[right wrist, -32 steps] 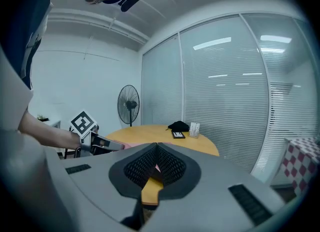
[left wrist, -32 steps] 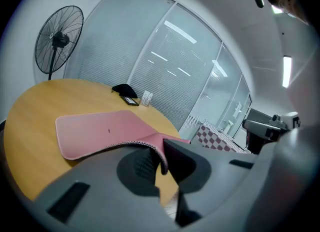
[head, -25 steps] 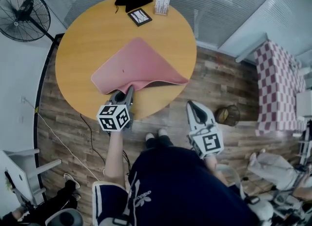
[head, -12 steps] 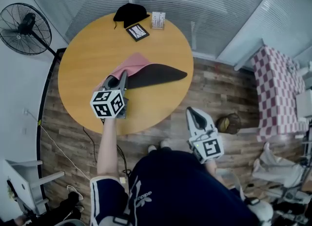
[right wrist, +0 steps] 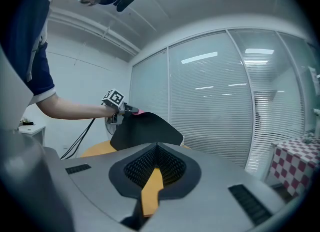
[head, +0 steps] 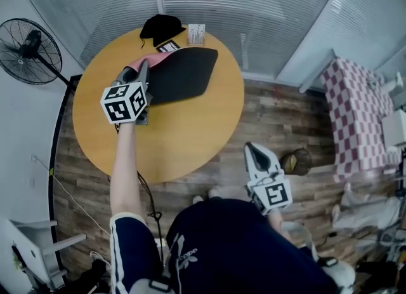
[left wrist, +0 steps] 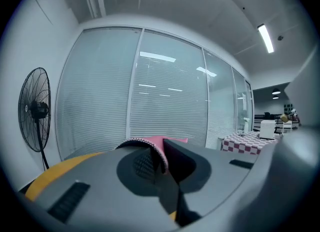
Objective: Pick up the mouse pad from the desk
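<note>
While the left gripper [left wrist: 162, 158] has its jaws clamped on a folded rim of the large mouse pad with the pink cloth face and black rubber back [head: 181, 73], the pad hangs from that one bite above the far left part of the round yellow-orange wooden table [head: 171, 134], black side towards the person; whether its lower edge brushes the table top I cannot tell. It looks light, thin and limp: it curls and drapes under its own weight, so a deep pinch on an edge or corner suits it best, and the rubber back should keep it from sliding out of the pads. The right gripper [head: 255, 152] waits off the table's near right edge with its jaws together and nothing between them. Along the table's far edge sit a black crumpled cap [head: 158, 29], a small dark framed card [head: 168, 46] and a little white box [head: 196, 33]. Around the table lie brown wood-plank floor [head: 279, 121], a black standing fan [head: 28, 48] at the left, a glass wall with grey blinds [head: 254, 7] beyond, and a red-and-white chequered cloth [head: 355, 108] at the right.
</note>
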Available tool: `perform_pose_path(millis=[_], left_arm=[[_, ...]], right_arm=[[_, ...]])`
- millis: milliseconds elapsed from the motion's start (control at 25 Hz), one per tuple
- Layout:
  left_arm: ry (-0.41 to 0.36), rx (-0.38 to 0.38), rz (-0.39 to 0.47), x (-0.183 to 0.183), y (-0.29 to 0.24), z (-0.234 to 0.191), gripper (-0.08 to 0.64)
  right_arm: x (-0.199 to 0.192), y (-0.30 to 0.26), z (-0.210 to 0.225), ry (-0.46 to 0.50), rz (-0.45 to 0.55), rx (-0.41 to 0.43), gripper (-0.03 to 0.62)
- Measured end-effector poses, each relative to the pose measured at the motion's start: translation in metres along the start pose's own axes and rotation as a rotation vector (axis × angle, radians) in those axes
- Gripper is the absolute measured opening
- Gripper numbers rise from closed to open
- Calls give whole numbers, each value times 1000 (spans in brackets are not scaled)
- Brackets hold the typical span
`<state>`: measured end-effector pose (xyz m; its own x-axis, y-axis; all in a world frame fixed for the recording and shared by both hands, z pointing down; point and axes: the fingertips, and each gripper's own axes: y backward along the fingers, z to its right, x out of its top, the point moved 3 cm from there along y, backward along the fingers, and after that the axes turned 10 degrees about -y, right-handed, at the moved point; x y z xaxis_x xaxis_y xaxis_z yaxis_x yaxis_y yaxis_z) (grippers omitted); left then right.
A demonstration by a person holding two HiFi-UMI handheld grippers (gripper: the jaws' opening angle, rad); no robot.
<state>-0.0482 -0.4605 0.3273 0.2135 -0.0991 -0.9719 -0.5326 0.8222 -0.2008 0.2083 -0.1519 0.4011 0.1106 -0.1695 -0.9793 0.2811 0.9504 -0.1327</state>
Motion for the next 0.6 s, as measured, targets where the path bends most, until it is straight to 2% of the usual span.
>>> perform_pose_path(millis=[280, 440, 600], left_arm=[[-62, 31, 53, 56, -6, -21, 20], [-110, 51, 112, 93, 9, -32, 20], [-125, 82, 167, 123, 37, -43, 20]], right_arm=[[0, 9, 6, 9, 3, -24, 3], [-5, 13, 3, 0, -4, -23, 3], [-4, 15, -4, -10, 5, -8, 3]])
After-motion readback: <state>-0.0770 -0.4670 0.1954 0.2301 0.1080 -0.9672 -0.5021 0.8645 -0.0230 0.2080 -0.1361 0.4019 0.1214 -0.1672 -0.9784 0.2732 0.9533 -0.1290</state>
